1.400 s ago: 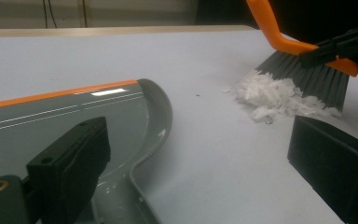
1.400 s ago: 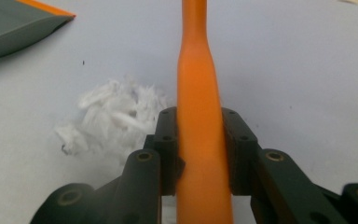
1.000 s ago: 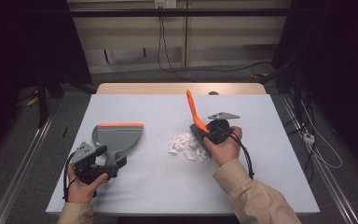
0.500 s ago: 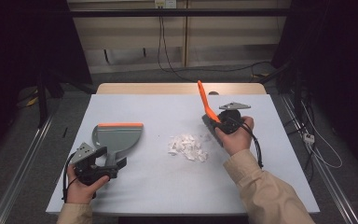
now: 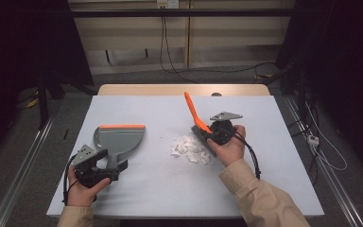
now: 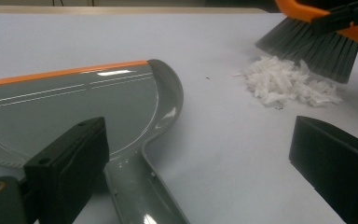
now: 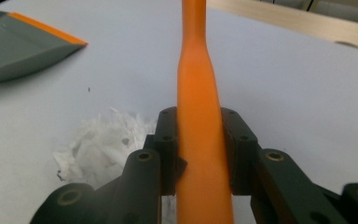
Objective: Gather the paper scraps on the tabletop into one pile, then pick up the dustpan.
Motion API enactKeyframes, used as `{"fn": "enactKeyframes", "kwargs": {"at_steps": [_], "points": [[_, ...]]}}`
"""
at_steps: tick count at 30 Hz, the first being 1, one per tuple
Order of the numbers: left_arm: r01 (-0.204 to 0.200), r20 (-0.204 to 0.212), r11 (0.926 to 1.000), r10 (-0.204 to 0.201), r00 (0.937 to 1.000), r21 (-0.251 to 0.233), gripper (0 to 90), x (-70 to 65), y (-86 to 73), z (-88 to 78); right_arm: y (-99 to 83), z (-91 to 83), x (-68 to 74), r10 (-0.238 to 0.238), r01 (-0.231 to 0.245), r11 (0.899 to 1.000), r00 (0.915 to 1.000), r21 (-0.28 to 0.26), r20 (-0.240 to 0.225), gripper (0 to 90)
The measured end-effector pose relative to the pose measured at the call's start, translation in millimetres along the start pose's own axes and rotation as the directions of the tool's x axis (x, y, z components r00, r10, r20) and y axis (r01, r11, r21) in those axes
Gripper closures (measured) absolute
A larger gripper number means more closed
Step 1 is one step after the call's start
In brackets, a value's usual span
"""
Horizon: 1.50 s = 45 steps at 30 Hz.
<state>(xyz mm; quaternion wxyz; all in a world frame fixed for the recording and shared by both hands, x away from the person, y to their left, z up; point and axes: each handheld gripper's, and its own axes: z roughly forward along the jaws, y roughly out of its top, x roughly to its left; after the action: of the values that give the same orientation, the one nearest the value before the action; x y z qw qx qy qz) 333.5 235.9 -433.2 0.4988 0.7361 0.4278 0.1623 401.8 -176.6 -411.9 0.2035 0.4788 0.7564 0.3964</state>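
A grey dustpan (image 5: 118,141) with an orange front lip lies flat at the table's left. My left gripper (image 5: 113,166) is at its handle (image 6: 140,196), which lies between the wide-apart jaws, nearer the left one; the gripper (image 6: 200,154) is open. A pile of white paper scraps (image 5: 189,149) sits mid-table. My right gripper (image 5: 212,135) is shut on the orange handle (image 7: 198,107) of a hand brush. The grey bristles (image 6: 312,46) rest at the pile's right edge, with the handle tilted up and away.
A white sheet (image 5: 264,179) covers the table, and a strip of wood (image 5: 184,90) shows at the far edge. Cables (image 5: 321,151) lie on the floor to the right, and metal rails (image 5: 23,161) run along the left.
My right gripper swung the brush away to the right of the pile, then brought it back to the pile's right edge. The left gripper and dustpan stayed put.
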Motion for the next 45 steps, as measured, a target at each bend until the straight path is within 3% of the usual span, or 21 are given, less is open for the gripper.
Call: {"fn": "enactKeyframes", "kwargs": {"at_steps": [2,7,11,18,21,29,37,45], "points": [[0.012,-0.004,0.9999,-0.011,0.9999,0.006,4.7,-0.1,-0.9,0.4,2.9,-2.8,-3.2,0.010,-0.010,1.000,0.9999,-0.017,-0.001,71.7],[0.023,-0.026,0.9994,-0.022,0.9994,0.026,5.4,2.2,-2.3,0.5,1.2,-3.2,-20.9,0.032,-0.031,0.999,0.9983,-0.017,0.048,71.7],[0.027,-0.039,0.9988,-0.025,0.9989,0.042,5.8,3.8,-3.9,-0.8,-2.6,2.4,-27.4,0.002,-0.002,1.000,0.9949,0.003,0.100,71.7],[0.034,-0.061,0.9970,-0.030,0.9977,0.070,6.4,6.6,-6.5,-0.8,-8.8,12.7,-11.6,-0.038,0.038,0.999,0.9974,0.009,0.061,71.6],[0.042,-0.070,0.9959,-0.037,0.9969,0.080,6.5,6.5,-7.2,0.9,-9.4,12.0,-7.5,-0.031,0.031,0.999,0.9989,0.012,0.035,71.5],[0.078,-0.104,0.9928,-0.069,0.9922,0.090,6.7,11.6,-7.8,0.7,-10.4,8.1,-7.5,-0.027,0.027,1.000,0.9987,0.012,0.043,71.6],[0.078,-0.125,0.9897,-0.063,0.9902,0.120,6.8,9.4,-10.4,0.4,-10.3,1.0,-10.4,-0.024,0.024,1.000,0.9986,-0.012,0.047,71.6],[0.114,-0.170,0.9774,-0.084,0.9819,0.178,8.8,10.2,-15.3,3.0,-8.1,-8.5,-14.9,-0.016,0.017,1.000,0.9987,-0.025,0.047,71.7]]}}
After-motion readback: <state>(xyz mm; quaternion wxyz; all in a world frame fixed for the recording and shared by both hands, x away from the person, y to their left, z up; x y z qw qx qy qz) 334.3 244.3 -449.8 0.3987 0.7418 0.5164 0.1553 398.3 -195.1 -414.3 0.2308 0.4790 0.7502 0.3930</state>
